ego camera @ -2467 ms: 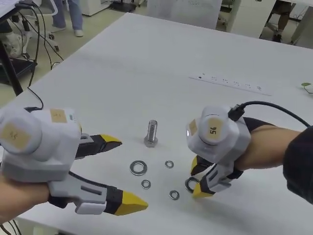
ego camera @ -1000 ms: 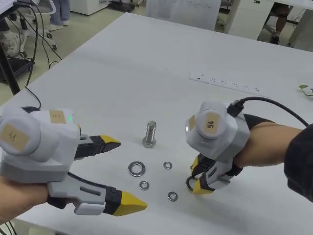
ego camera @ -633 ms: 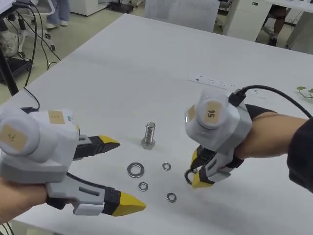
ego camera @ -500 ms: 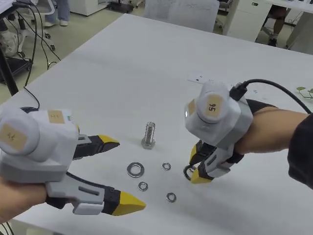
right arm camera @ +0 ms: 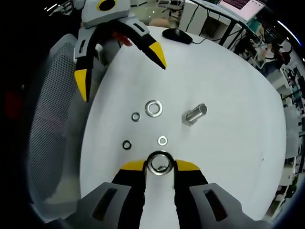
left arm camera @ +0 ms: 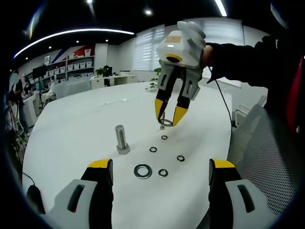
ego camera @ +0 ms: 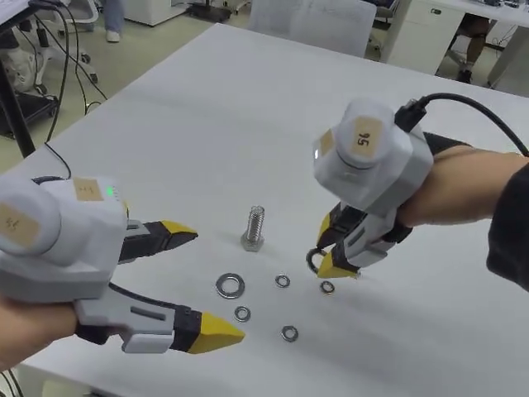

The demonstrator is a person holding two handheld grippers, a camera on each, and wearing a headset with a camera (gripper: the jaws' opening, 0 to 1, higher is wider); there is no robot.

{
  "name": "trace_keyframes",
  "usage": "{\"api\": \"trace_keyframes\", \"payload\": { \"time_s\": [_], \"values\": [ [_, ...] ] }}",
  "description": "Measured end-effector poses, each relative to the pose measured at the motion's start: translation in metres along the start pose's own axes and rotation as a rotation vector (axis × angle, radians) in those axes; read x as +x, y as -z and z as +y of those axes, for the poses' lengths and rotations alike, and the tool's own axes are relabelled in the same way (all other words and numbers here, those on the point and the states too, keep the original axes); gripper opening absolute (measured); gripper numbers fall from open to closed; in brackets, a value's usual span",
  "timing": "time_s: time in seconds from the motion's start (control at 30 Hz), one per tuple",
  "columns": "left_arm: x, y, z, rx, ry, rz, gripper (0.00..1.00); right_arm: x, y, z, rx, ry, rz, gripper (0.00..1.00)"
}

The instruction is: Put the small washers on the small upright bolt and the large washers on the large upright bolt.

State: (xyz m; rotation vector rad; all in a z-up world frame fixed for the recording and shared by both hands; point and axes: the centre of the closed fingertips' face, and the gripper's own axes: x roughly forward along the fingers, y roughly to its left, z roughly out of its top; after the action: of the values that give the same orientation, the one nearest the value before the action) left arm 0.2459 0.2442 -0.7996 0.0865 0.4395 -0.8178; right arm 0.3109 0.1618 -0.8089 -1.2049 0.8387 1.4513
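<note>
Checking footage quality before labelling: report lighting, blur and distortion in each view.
Head view: even light, soft shadows under the right gripper and bolt, sharp focus. Left gripper view: fisheye curves the table, ceiling lights glare. Right gripper view: fisheye too; held washer crisp.

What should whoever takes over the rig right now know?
Right gripper: shut on a large washer, held above the table near the upright bolt.
Left gripper: open, holding nothing.
On the table: a second large washer and four small washers, loose in front of the bolt.
Done: nothing threaded yet; the bolt is bare.
Left: every washer; I see one bolt.
</note>
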Motion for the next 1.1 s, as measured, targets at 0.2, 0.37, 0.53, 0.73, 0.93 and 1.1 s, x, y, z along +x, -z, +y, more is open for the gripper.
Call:
{"api": "trace_keyframes", "payload": {
  "time_s": [0.2,0.37,0.53,0.73,0.93,1.1],
  "values": [
    [-0.005,0.001,0.004,-0.008,-0.022,-0.010,0.82,-0.006,-0.014,-0.010,-0.025,0.016,-0.009,0.23],
    [-0.009,0.001,0.005,-0.012,-0.036,-0.017,0.82,-0.009,-0.026,-0.018,-0.046,0.028,-0.018,0.23],
    [-0.012,0.002,0.006,-0.014,-0.044,-0.017,0.82,-0.010,-0.040,-0.027,-0.064,0.034,-0.030,0.23],
    [-0.014,0.003,0.007,-0.015,-0.049,-0.017,0.82,-0.008,-0.055,-0.037,-0.088,0.051,-0.040,0.23],
    [-0.016,0.005,0.006,-0.017,-0.050,-0.014,0.82,-0.003,-0.063,-0.041,-0.086,0.046,-0.047,0.23],
    [-0.018,0.006,0.006,-0.019,-0.051,-0.010,0.82,0.002,-0.069,-0.042,-0.087,0.035,-0.054,0.23]
  ]
}}
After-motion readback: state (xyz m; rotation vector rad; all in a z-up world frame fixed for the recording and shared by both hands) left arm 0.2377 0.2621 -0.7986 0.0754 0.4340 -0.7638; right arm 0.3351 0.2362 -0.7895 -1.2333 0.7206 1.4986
